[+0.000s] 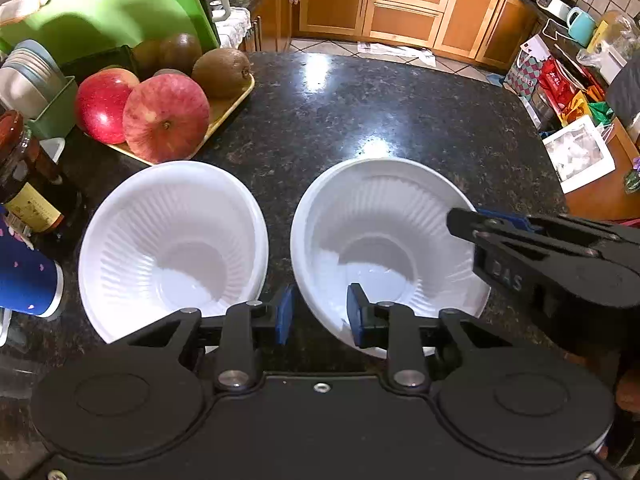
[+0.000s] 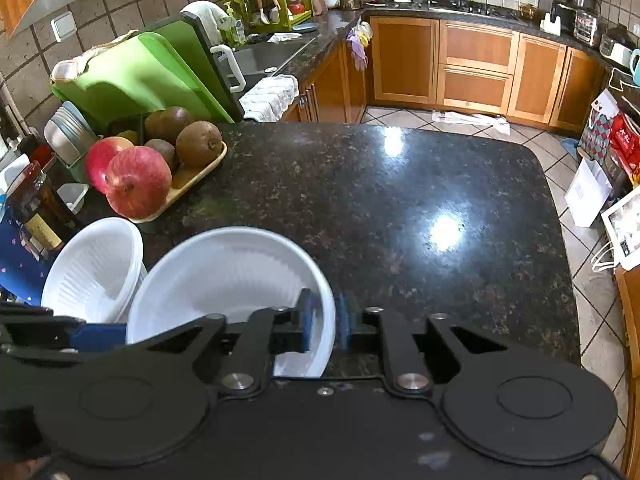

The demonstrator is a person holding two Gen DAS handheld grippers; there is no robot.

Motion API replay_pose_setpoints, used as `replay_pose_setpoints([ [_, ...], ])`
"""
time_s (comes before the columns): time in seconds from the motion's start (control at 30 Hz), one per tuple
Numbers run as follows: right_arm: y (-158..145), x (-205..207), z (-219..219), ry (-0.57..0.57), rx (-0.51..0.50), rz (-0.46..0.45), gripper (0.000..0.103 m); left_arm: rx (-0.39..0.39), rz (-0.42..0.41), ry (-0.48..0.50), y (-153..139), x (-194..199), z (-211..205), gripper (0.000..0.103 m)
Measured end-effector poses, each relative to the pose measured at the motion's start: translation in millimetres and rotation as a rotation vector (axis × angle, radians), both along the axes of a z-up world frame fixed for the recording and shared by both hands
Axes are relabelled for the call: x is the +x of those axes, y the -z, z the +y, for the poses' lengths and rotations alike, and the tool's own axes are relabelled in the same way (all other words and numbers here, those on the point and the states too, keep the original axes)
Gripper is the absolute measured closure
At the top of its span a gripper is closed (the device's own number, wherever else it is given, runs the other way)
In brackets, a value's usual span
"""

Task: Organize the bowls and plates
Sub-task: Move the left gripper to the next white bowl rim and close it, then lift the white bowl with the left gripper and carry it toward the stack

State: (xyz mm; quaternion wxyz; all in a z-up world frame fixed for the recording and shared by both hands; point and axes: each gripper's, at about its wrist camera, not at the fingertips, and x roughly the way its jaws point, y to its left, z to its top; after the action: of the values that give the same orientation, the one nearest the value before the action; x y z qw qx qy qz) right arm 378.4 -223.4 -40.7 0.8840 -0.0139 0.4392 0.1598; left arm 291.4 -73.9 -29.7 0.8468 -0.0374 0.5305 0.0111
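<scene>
Two white ribbed plastic bowls stand side by side on the dark granite counter point(image 1: 360, 112). In the left wrist view, the left bowl point(image 1: 172, 248) is free. My left gripper point(image 1: 319, 312) is open and straddles the near-left rim of the right bowl point(image 1: 384, 240), one blue pad inside it and one in the gap between the bowls. My right gripper point(image 2: 325, 322) is shut on that same bowl point(image 2: 232, 276) at its right rim, and reaches in from the right point(image 1: 470, 216) in the left wrist view. The other bowl point(image 2: 92, 272) sits further left.
A wooden tray point(image 1: 230, 102) with two red apples point(image 1: 166, 118) and kiwis sits at the back left. A dark bottle point(image 1: 28, 184) and a blue cup point(image 1: 24, 280) crowd the left edge. The counter ends at the right, above bags and a tiled floor point(image 2: 592, 288).
</scene>
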Motion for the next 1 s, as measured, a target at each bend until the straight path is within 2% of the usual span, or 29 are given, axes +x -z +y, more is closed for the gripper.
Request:
replay_pose_setpoints([
  [0.27,-3.2,-12.7,-16.7,-0.002,-0.019,0.018,0.091,0.005,-0.034,0.049,-3.6,1.4,-6.3,0.066],
  [0.63,-4.5,-10.4,-28.4,0.033,0.017,0.036,0.087,0.025,-0.07,0.071,-4.3,9.9,-11.2,0.067],
  [0.7,-4.8,-10.4,-28.0,0.035,0.017,0.035,0.088,0.022,-0.064,0.071,-2.9,12.7,-11.1,0.082],
  [0.77,-4.5,-10.1,-28.3,0.041,0.017,0.035,0.091,0.012,-0.059,0.071,-1.2,14.6,-10.2,0.087],
  [1.0,-1.9,-11.9,-31.2,0.062,0.014,0.04,0.092,-0.009,-0.067,0.093,-1.9,12.8,-8.9,0.09],
])
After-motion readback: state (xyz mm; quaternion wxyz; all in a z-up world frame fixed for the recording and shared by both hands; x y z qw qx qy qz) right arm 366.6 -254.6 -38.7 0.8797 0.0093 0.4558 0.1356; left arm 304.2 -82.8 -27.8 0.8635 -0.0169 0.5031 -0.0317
